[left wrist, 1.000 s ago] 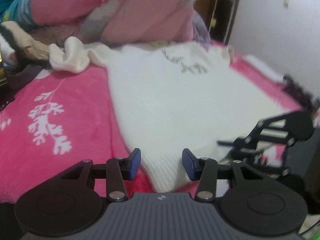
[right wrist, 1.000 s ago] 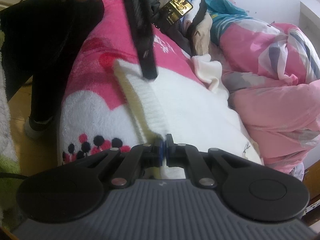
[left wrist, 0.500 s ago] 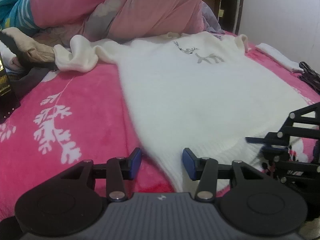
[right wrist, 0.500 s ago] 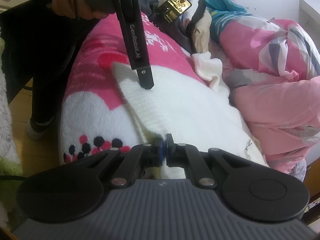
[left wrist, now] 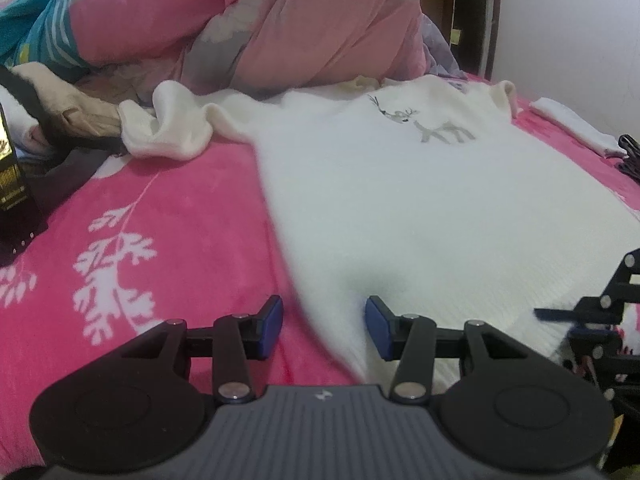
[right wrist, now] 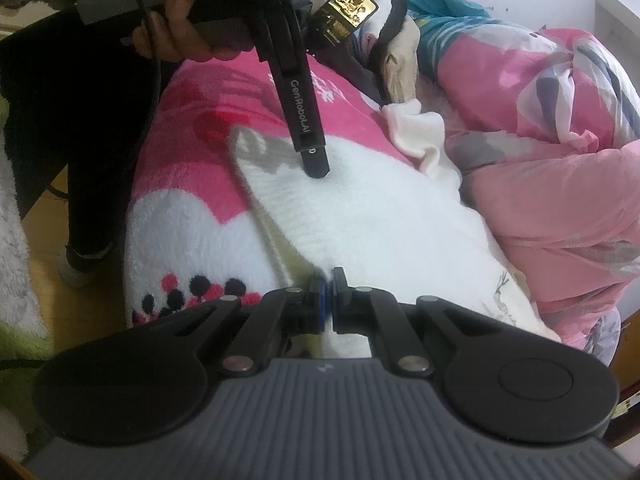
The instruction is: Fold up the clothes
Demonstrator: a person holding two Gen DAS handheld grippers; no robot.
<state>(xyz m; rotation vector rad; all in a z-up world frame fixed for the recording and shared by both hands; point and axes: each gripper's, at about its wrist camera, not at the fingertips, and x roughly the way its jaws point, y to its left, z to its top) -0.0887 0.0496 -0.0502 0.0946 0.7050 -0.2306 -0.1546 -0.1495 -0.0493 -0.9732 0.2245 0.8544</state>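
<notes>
Sweater (left wrist: 400, 200) spread flat on blanket (left wrist: 160, 220), deer at 1 o'clock. Right gripper (right wrist: 327, 292) clamped on hem, likely for tension. Left gripper (left wrist: 324, 320) spread wide over hem corner, poised to pinch.

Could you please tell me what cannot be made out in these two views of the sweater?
- Left wrist view: the near hem of the white sweater is motion-blurred and cut off by the left gripper.
- Right wrist view: the right gripper hides the pinched hem; the left gripper's fingers block whether they touch cloth.

Sweater (left wrist: 420, 200) lies on blanket (left wrist: 168, 220), before quilt (left wrist: 280, 20).
</notes>
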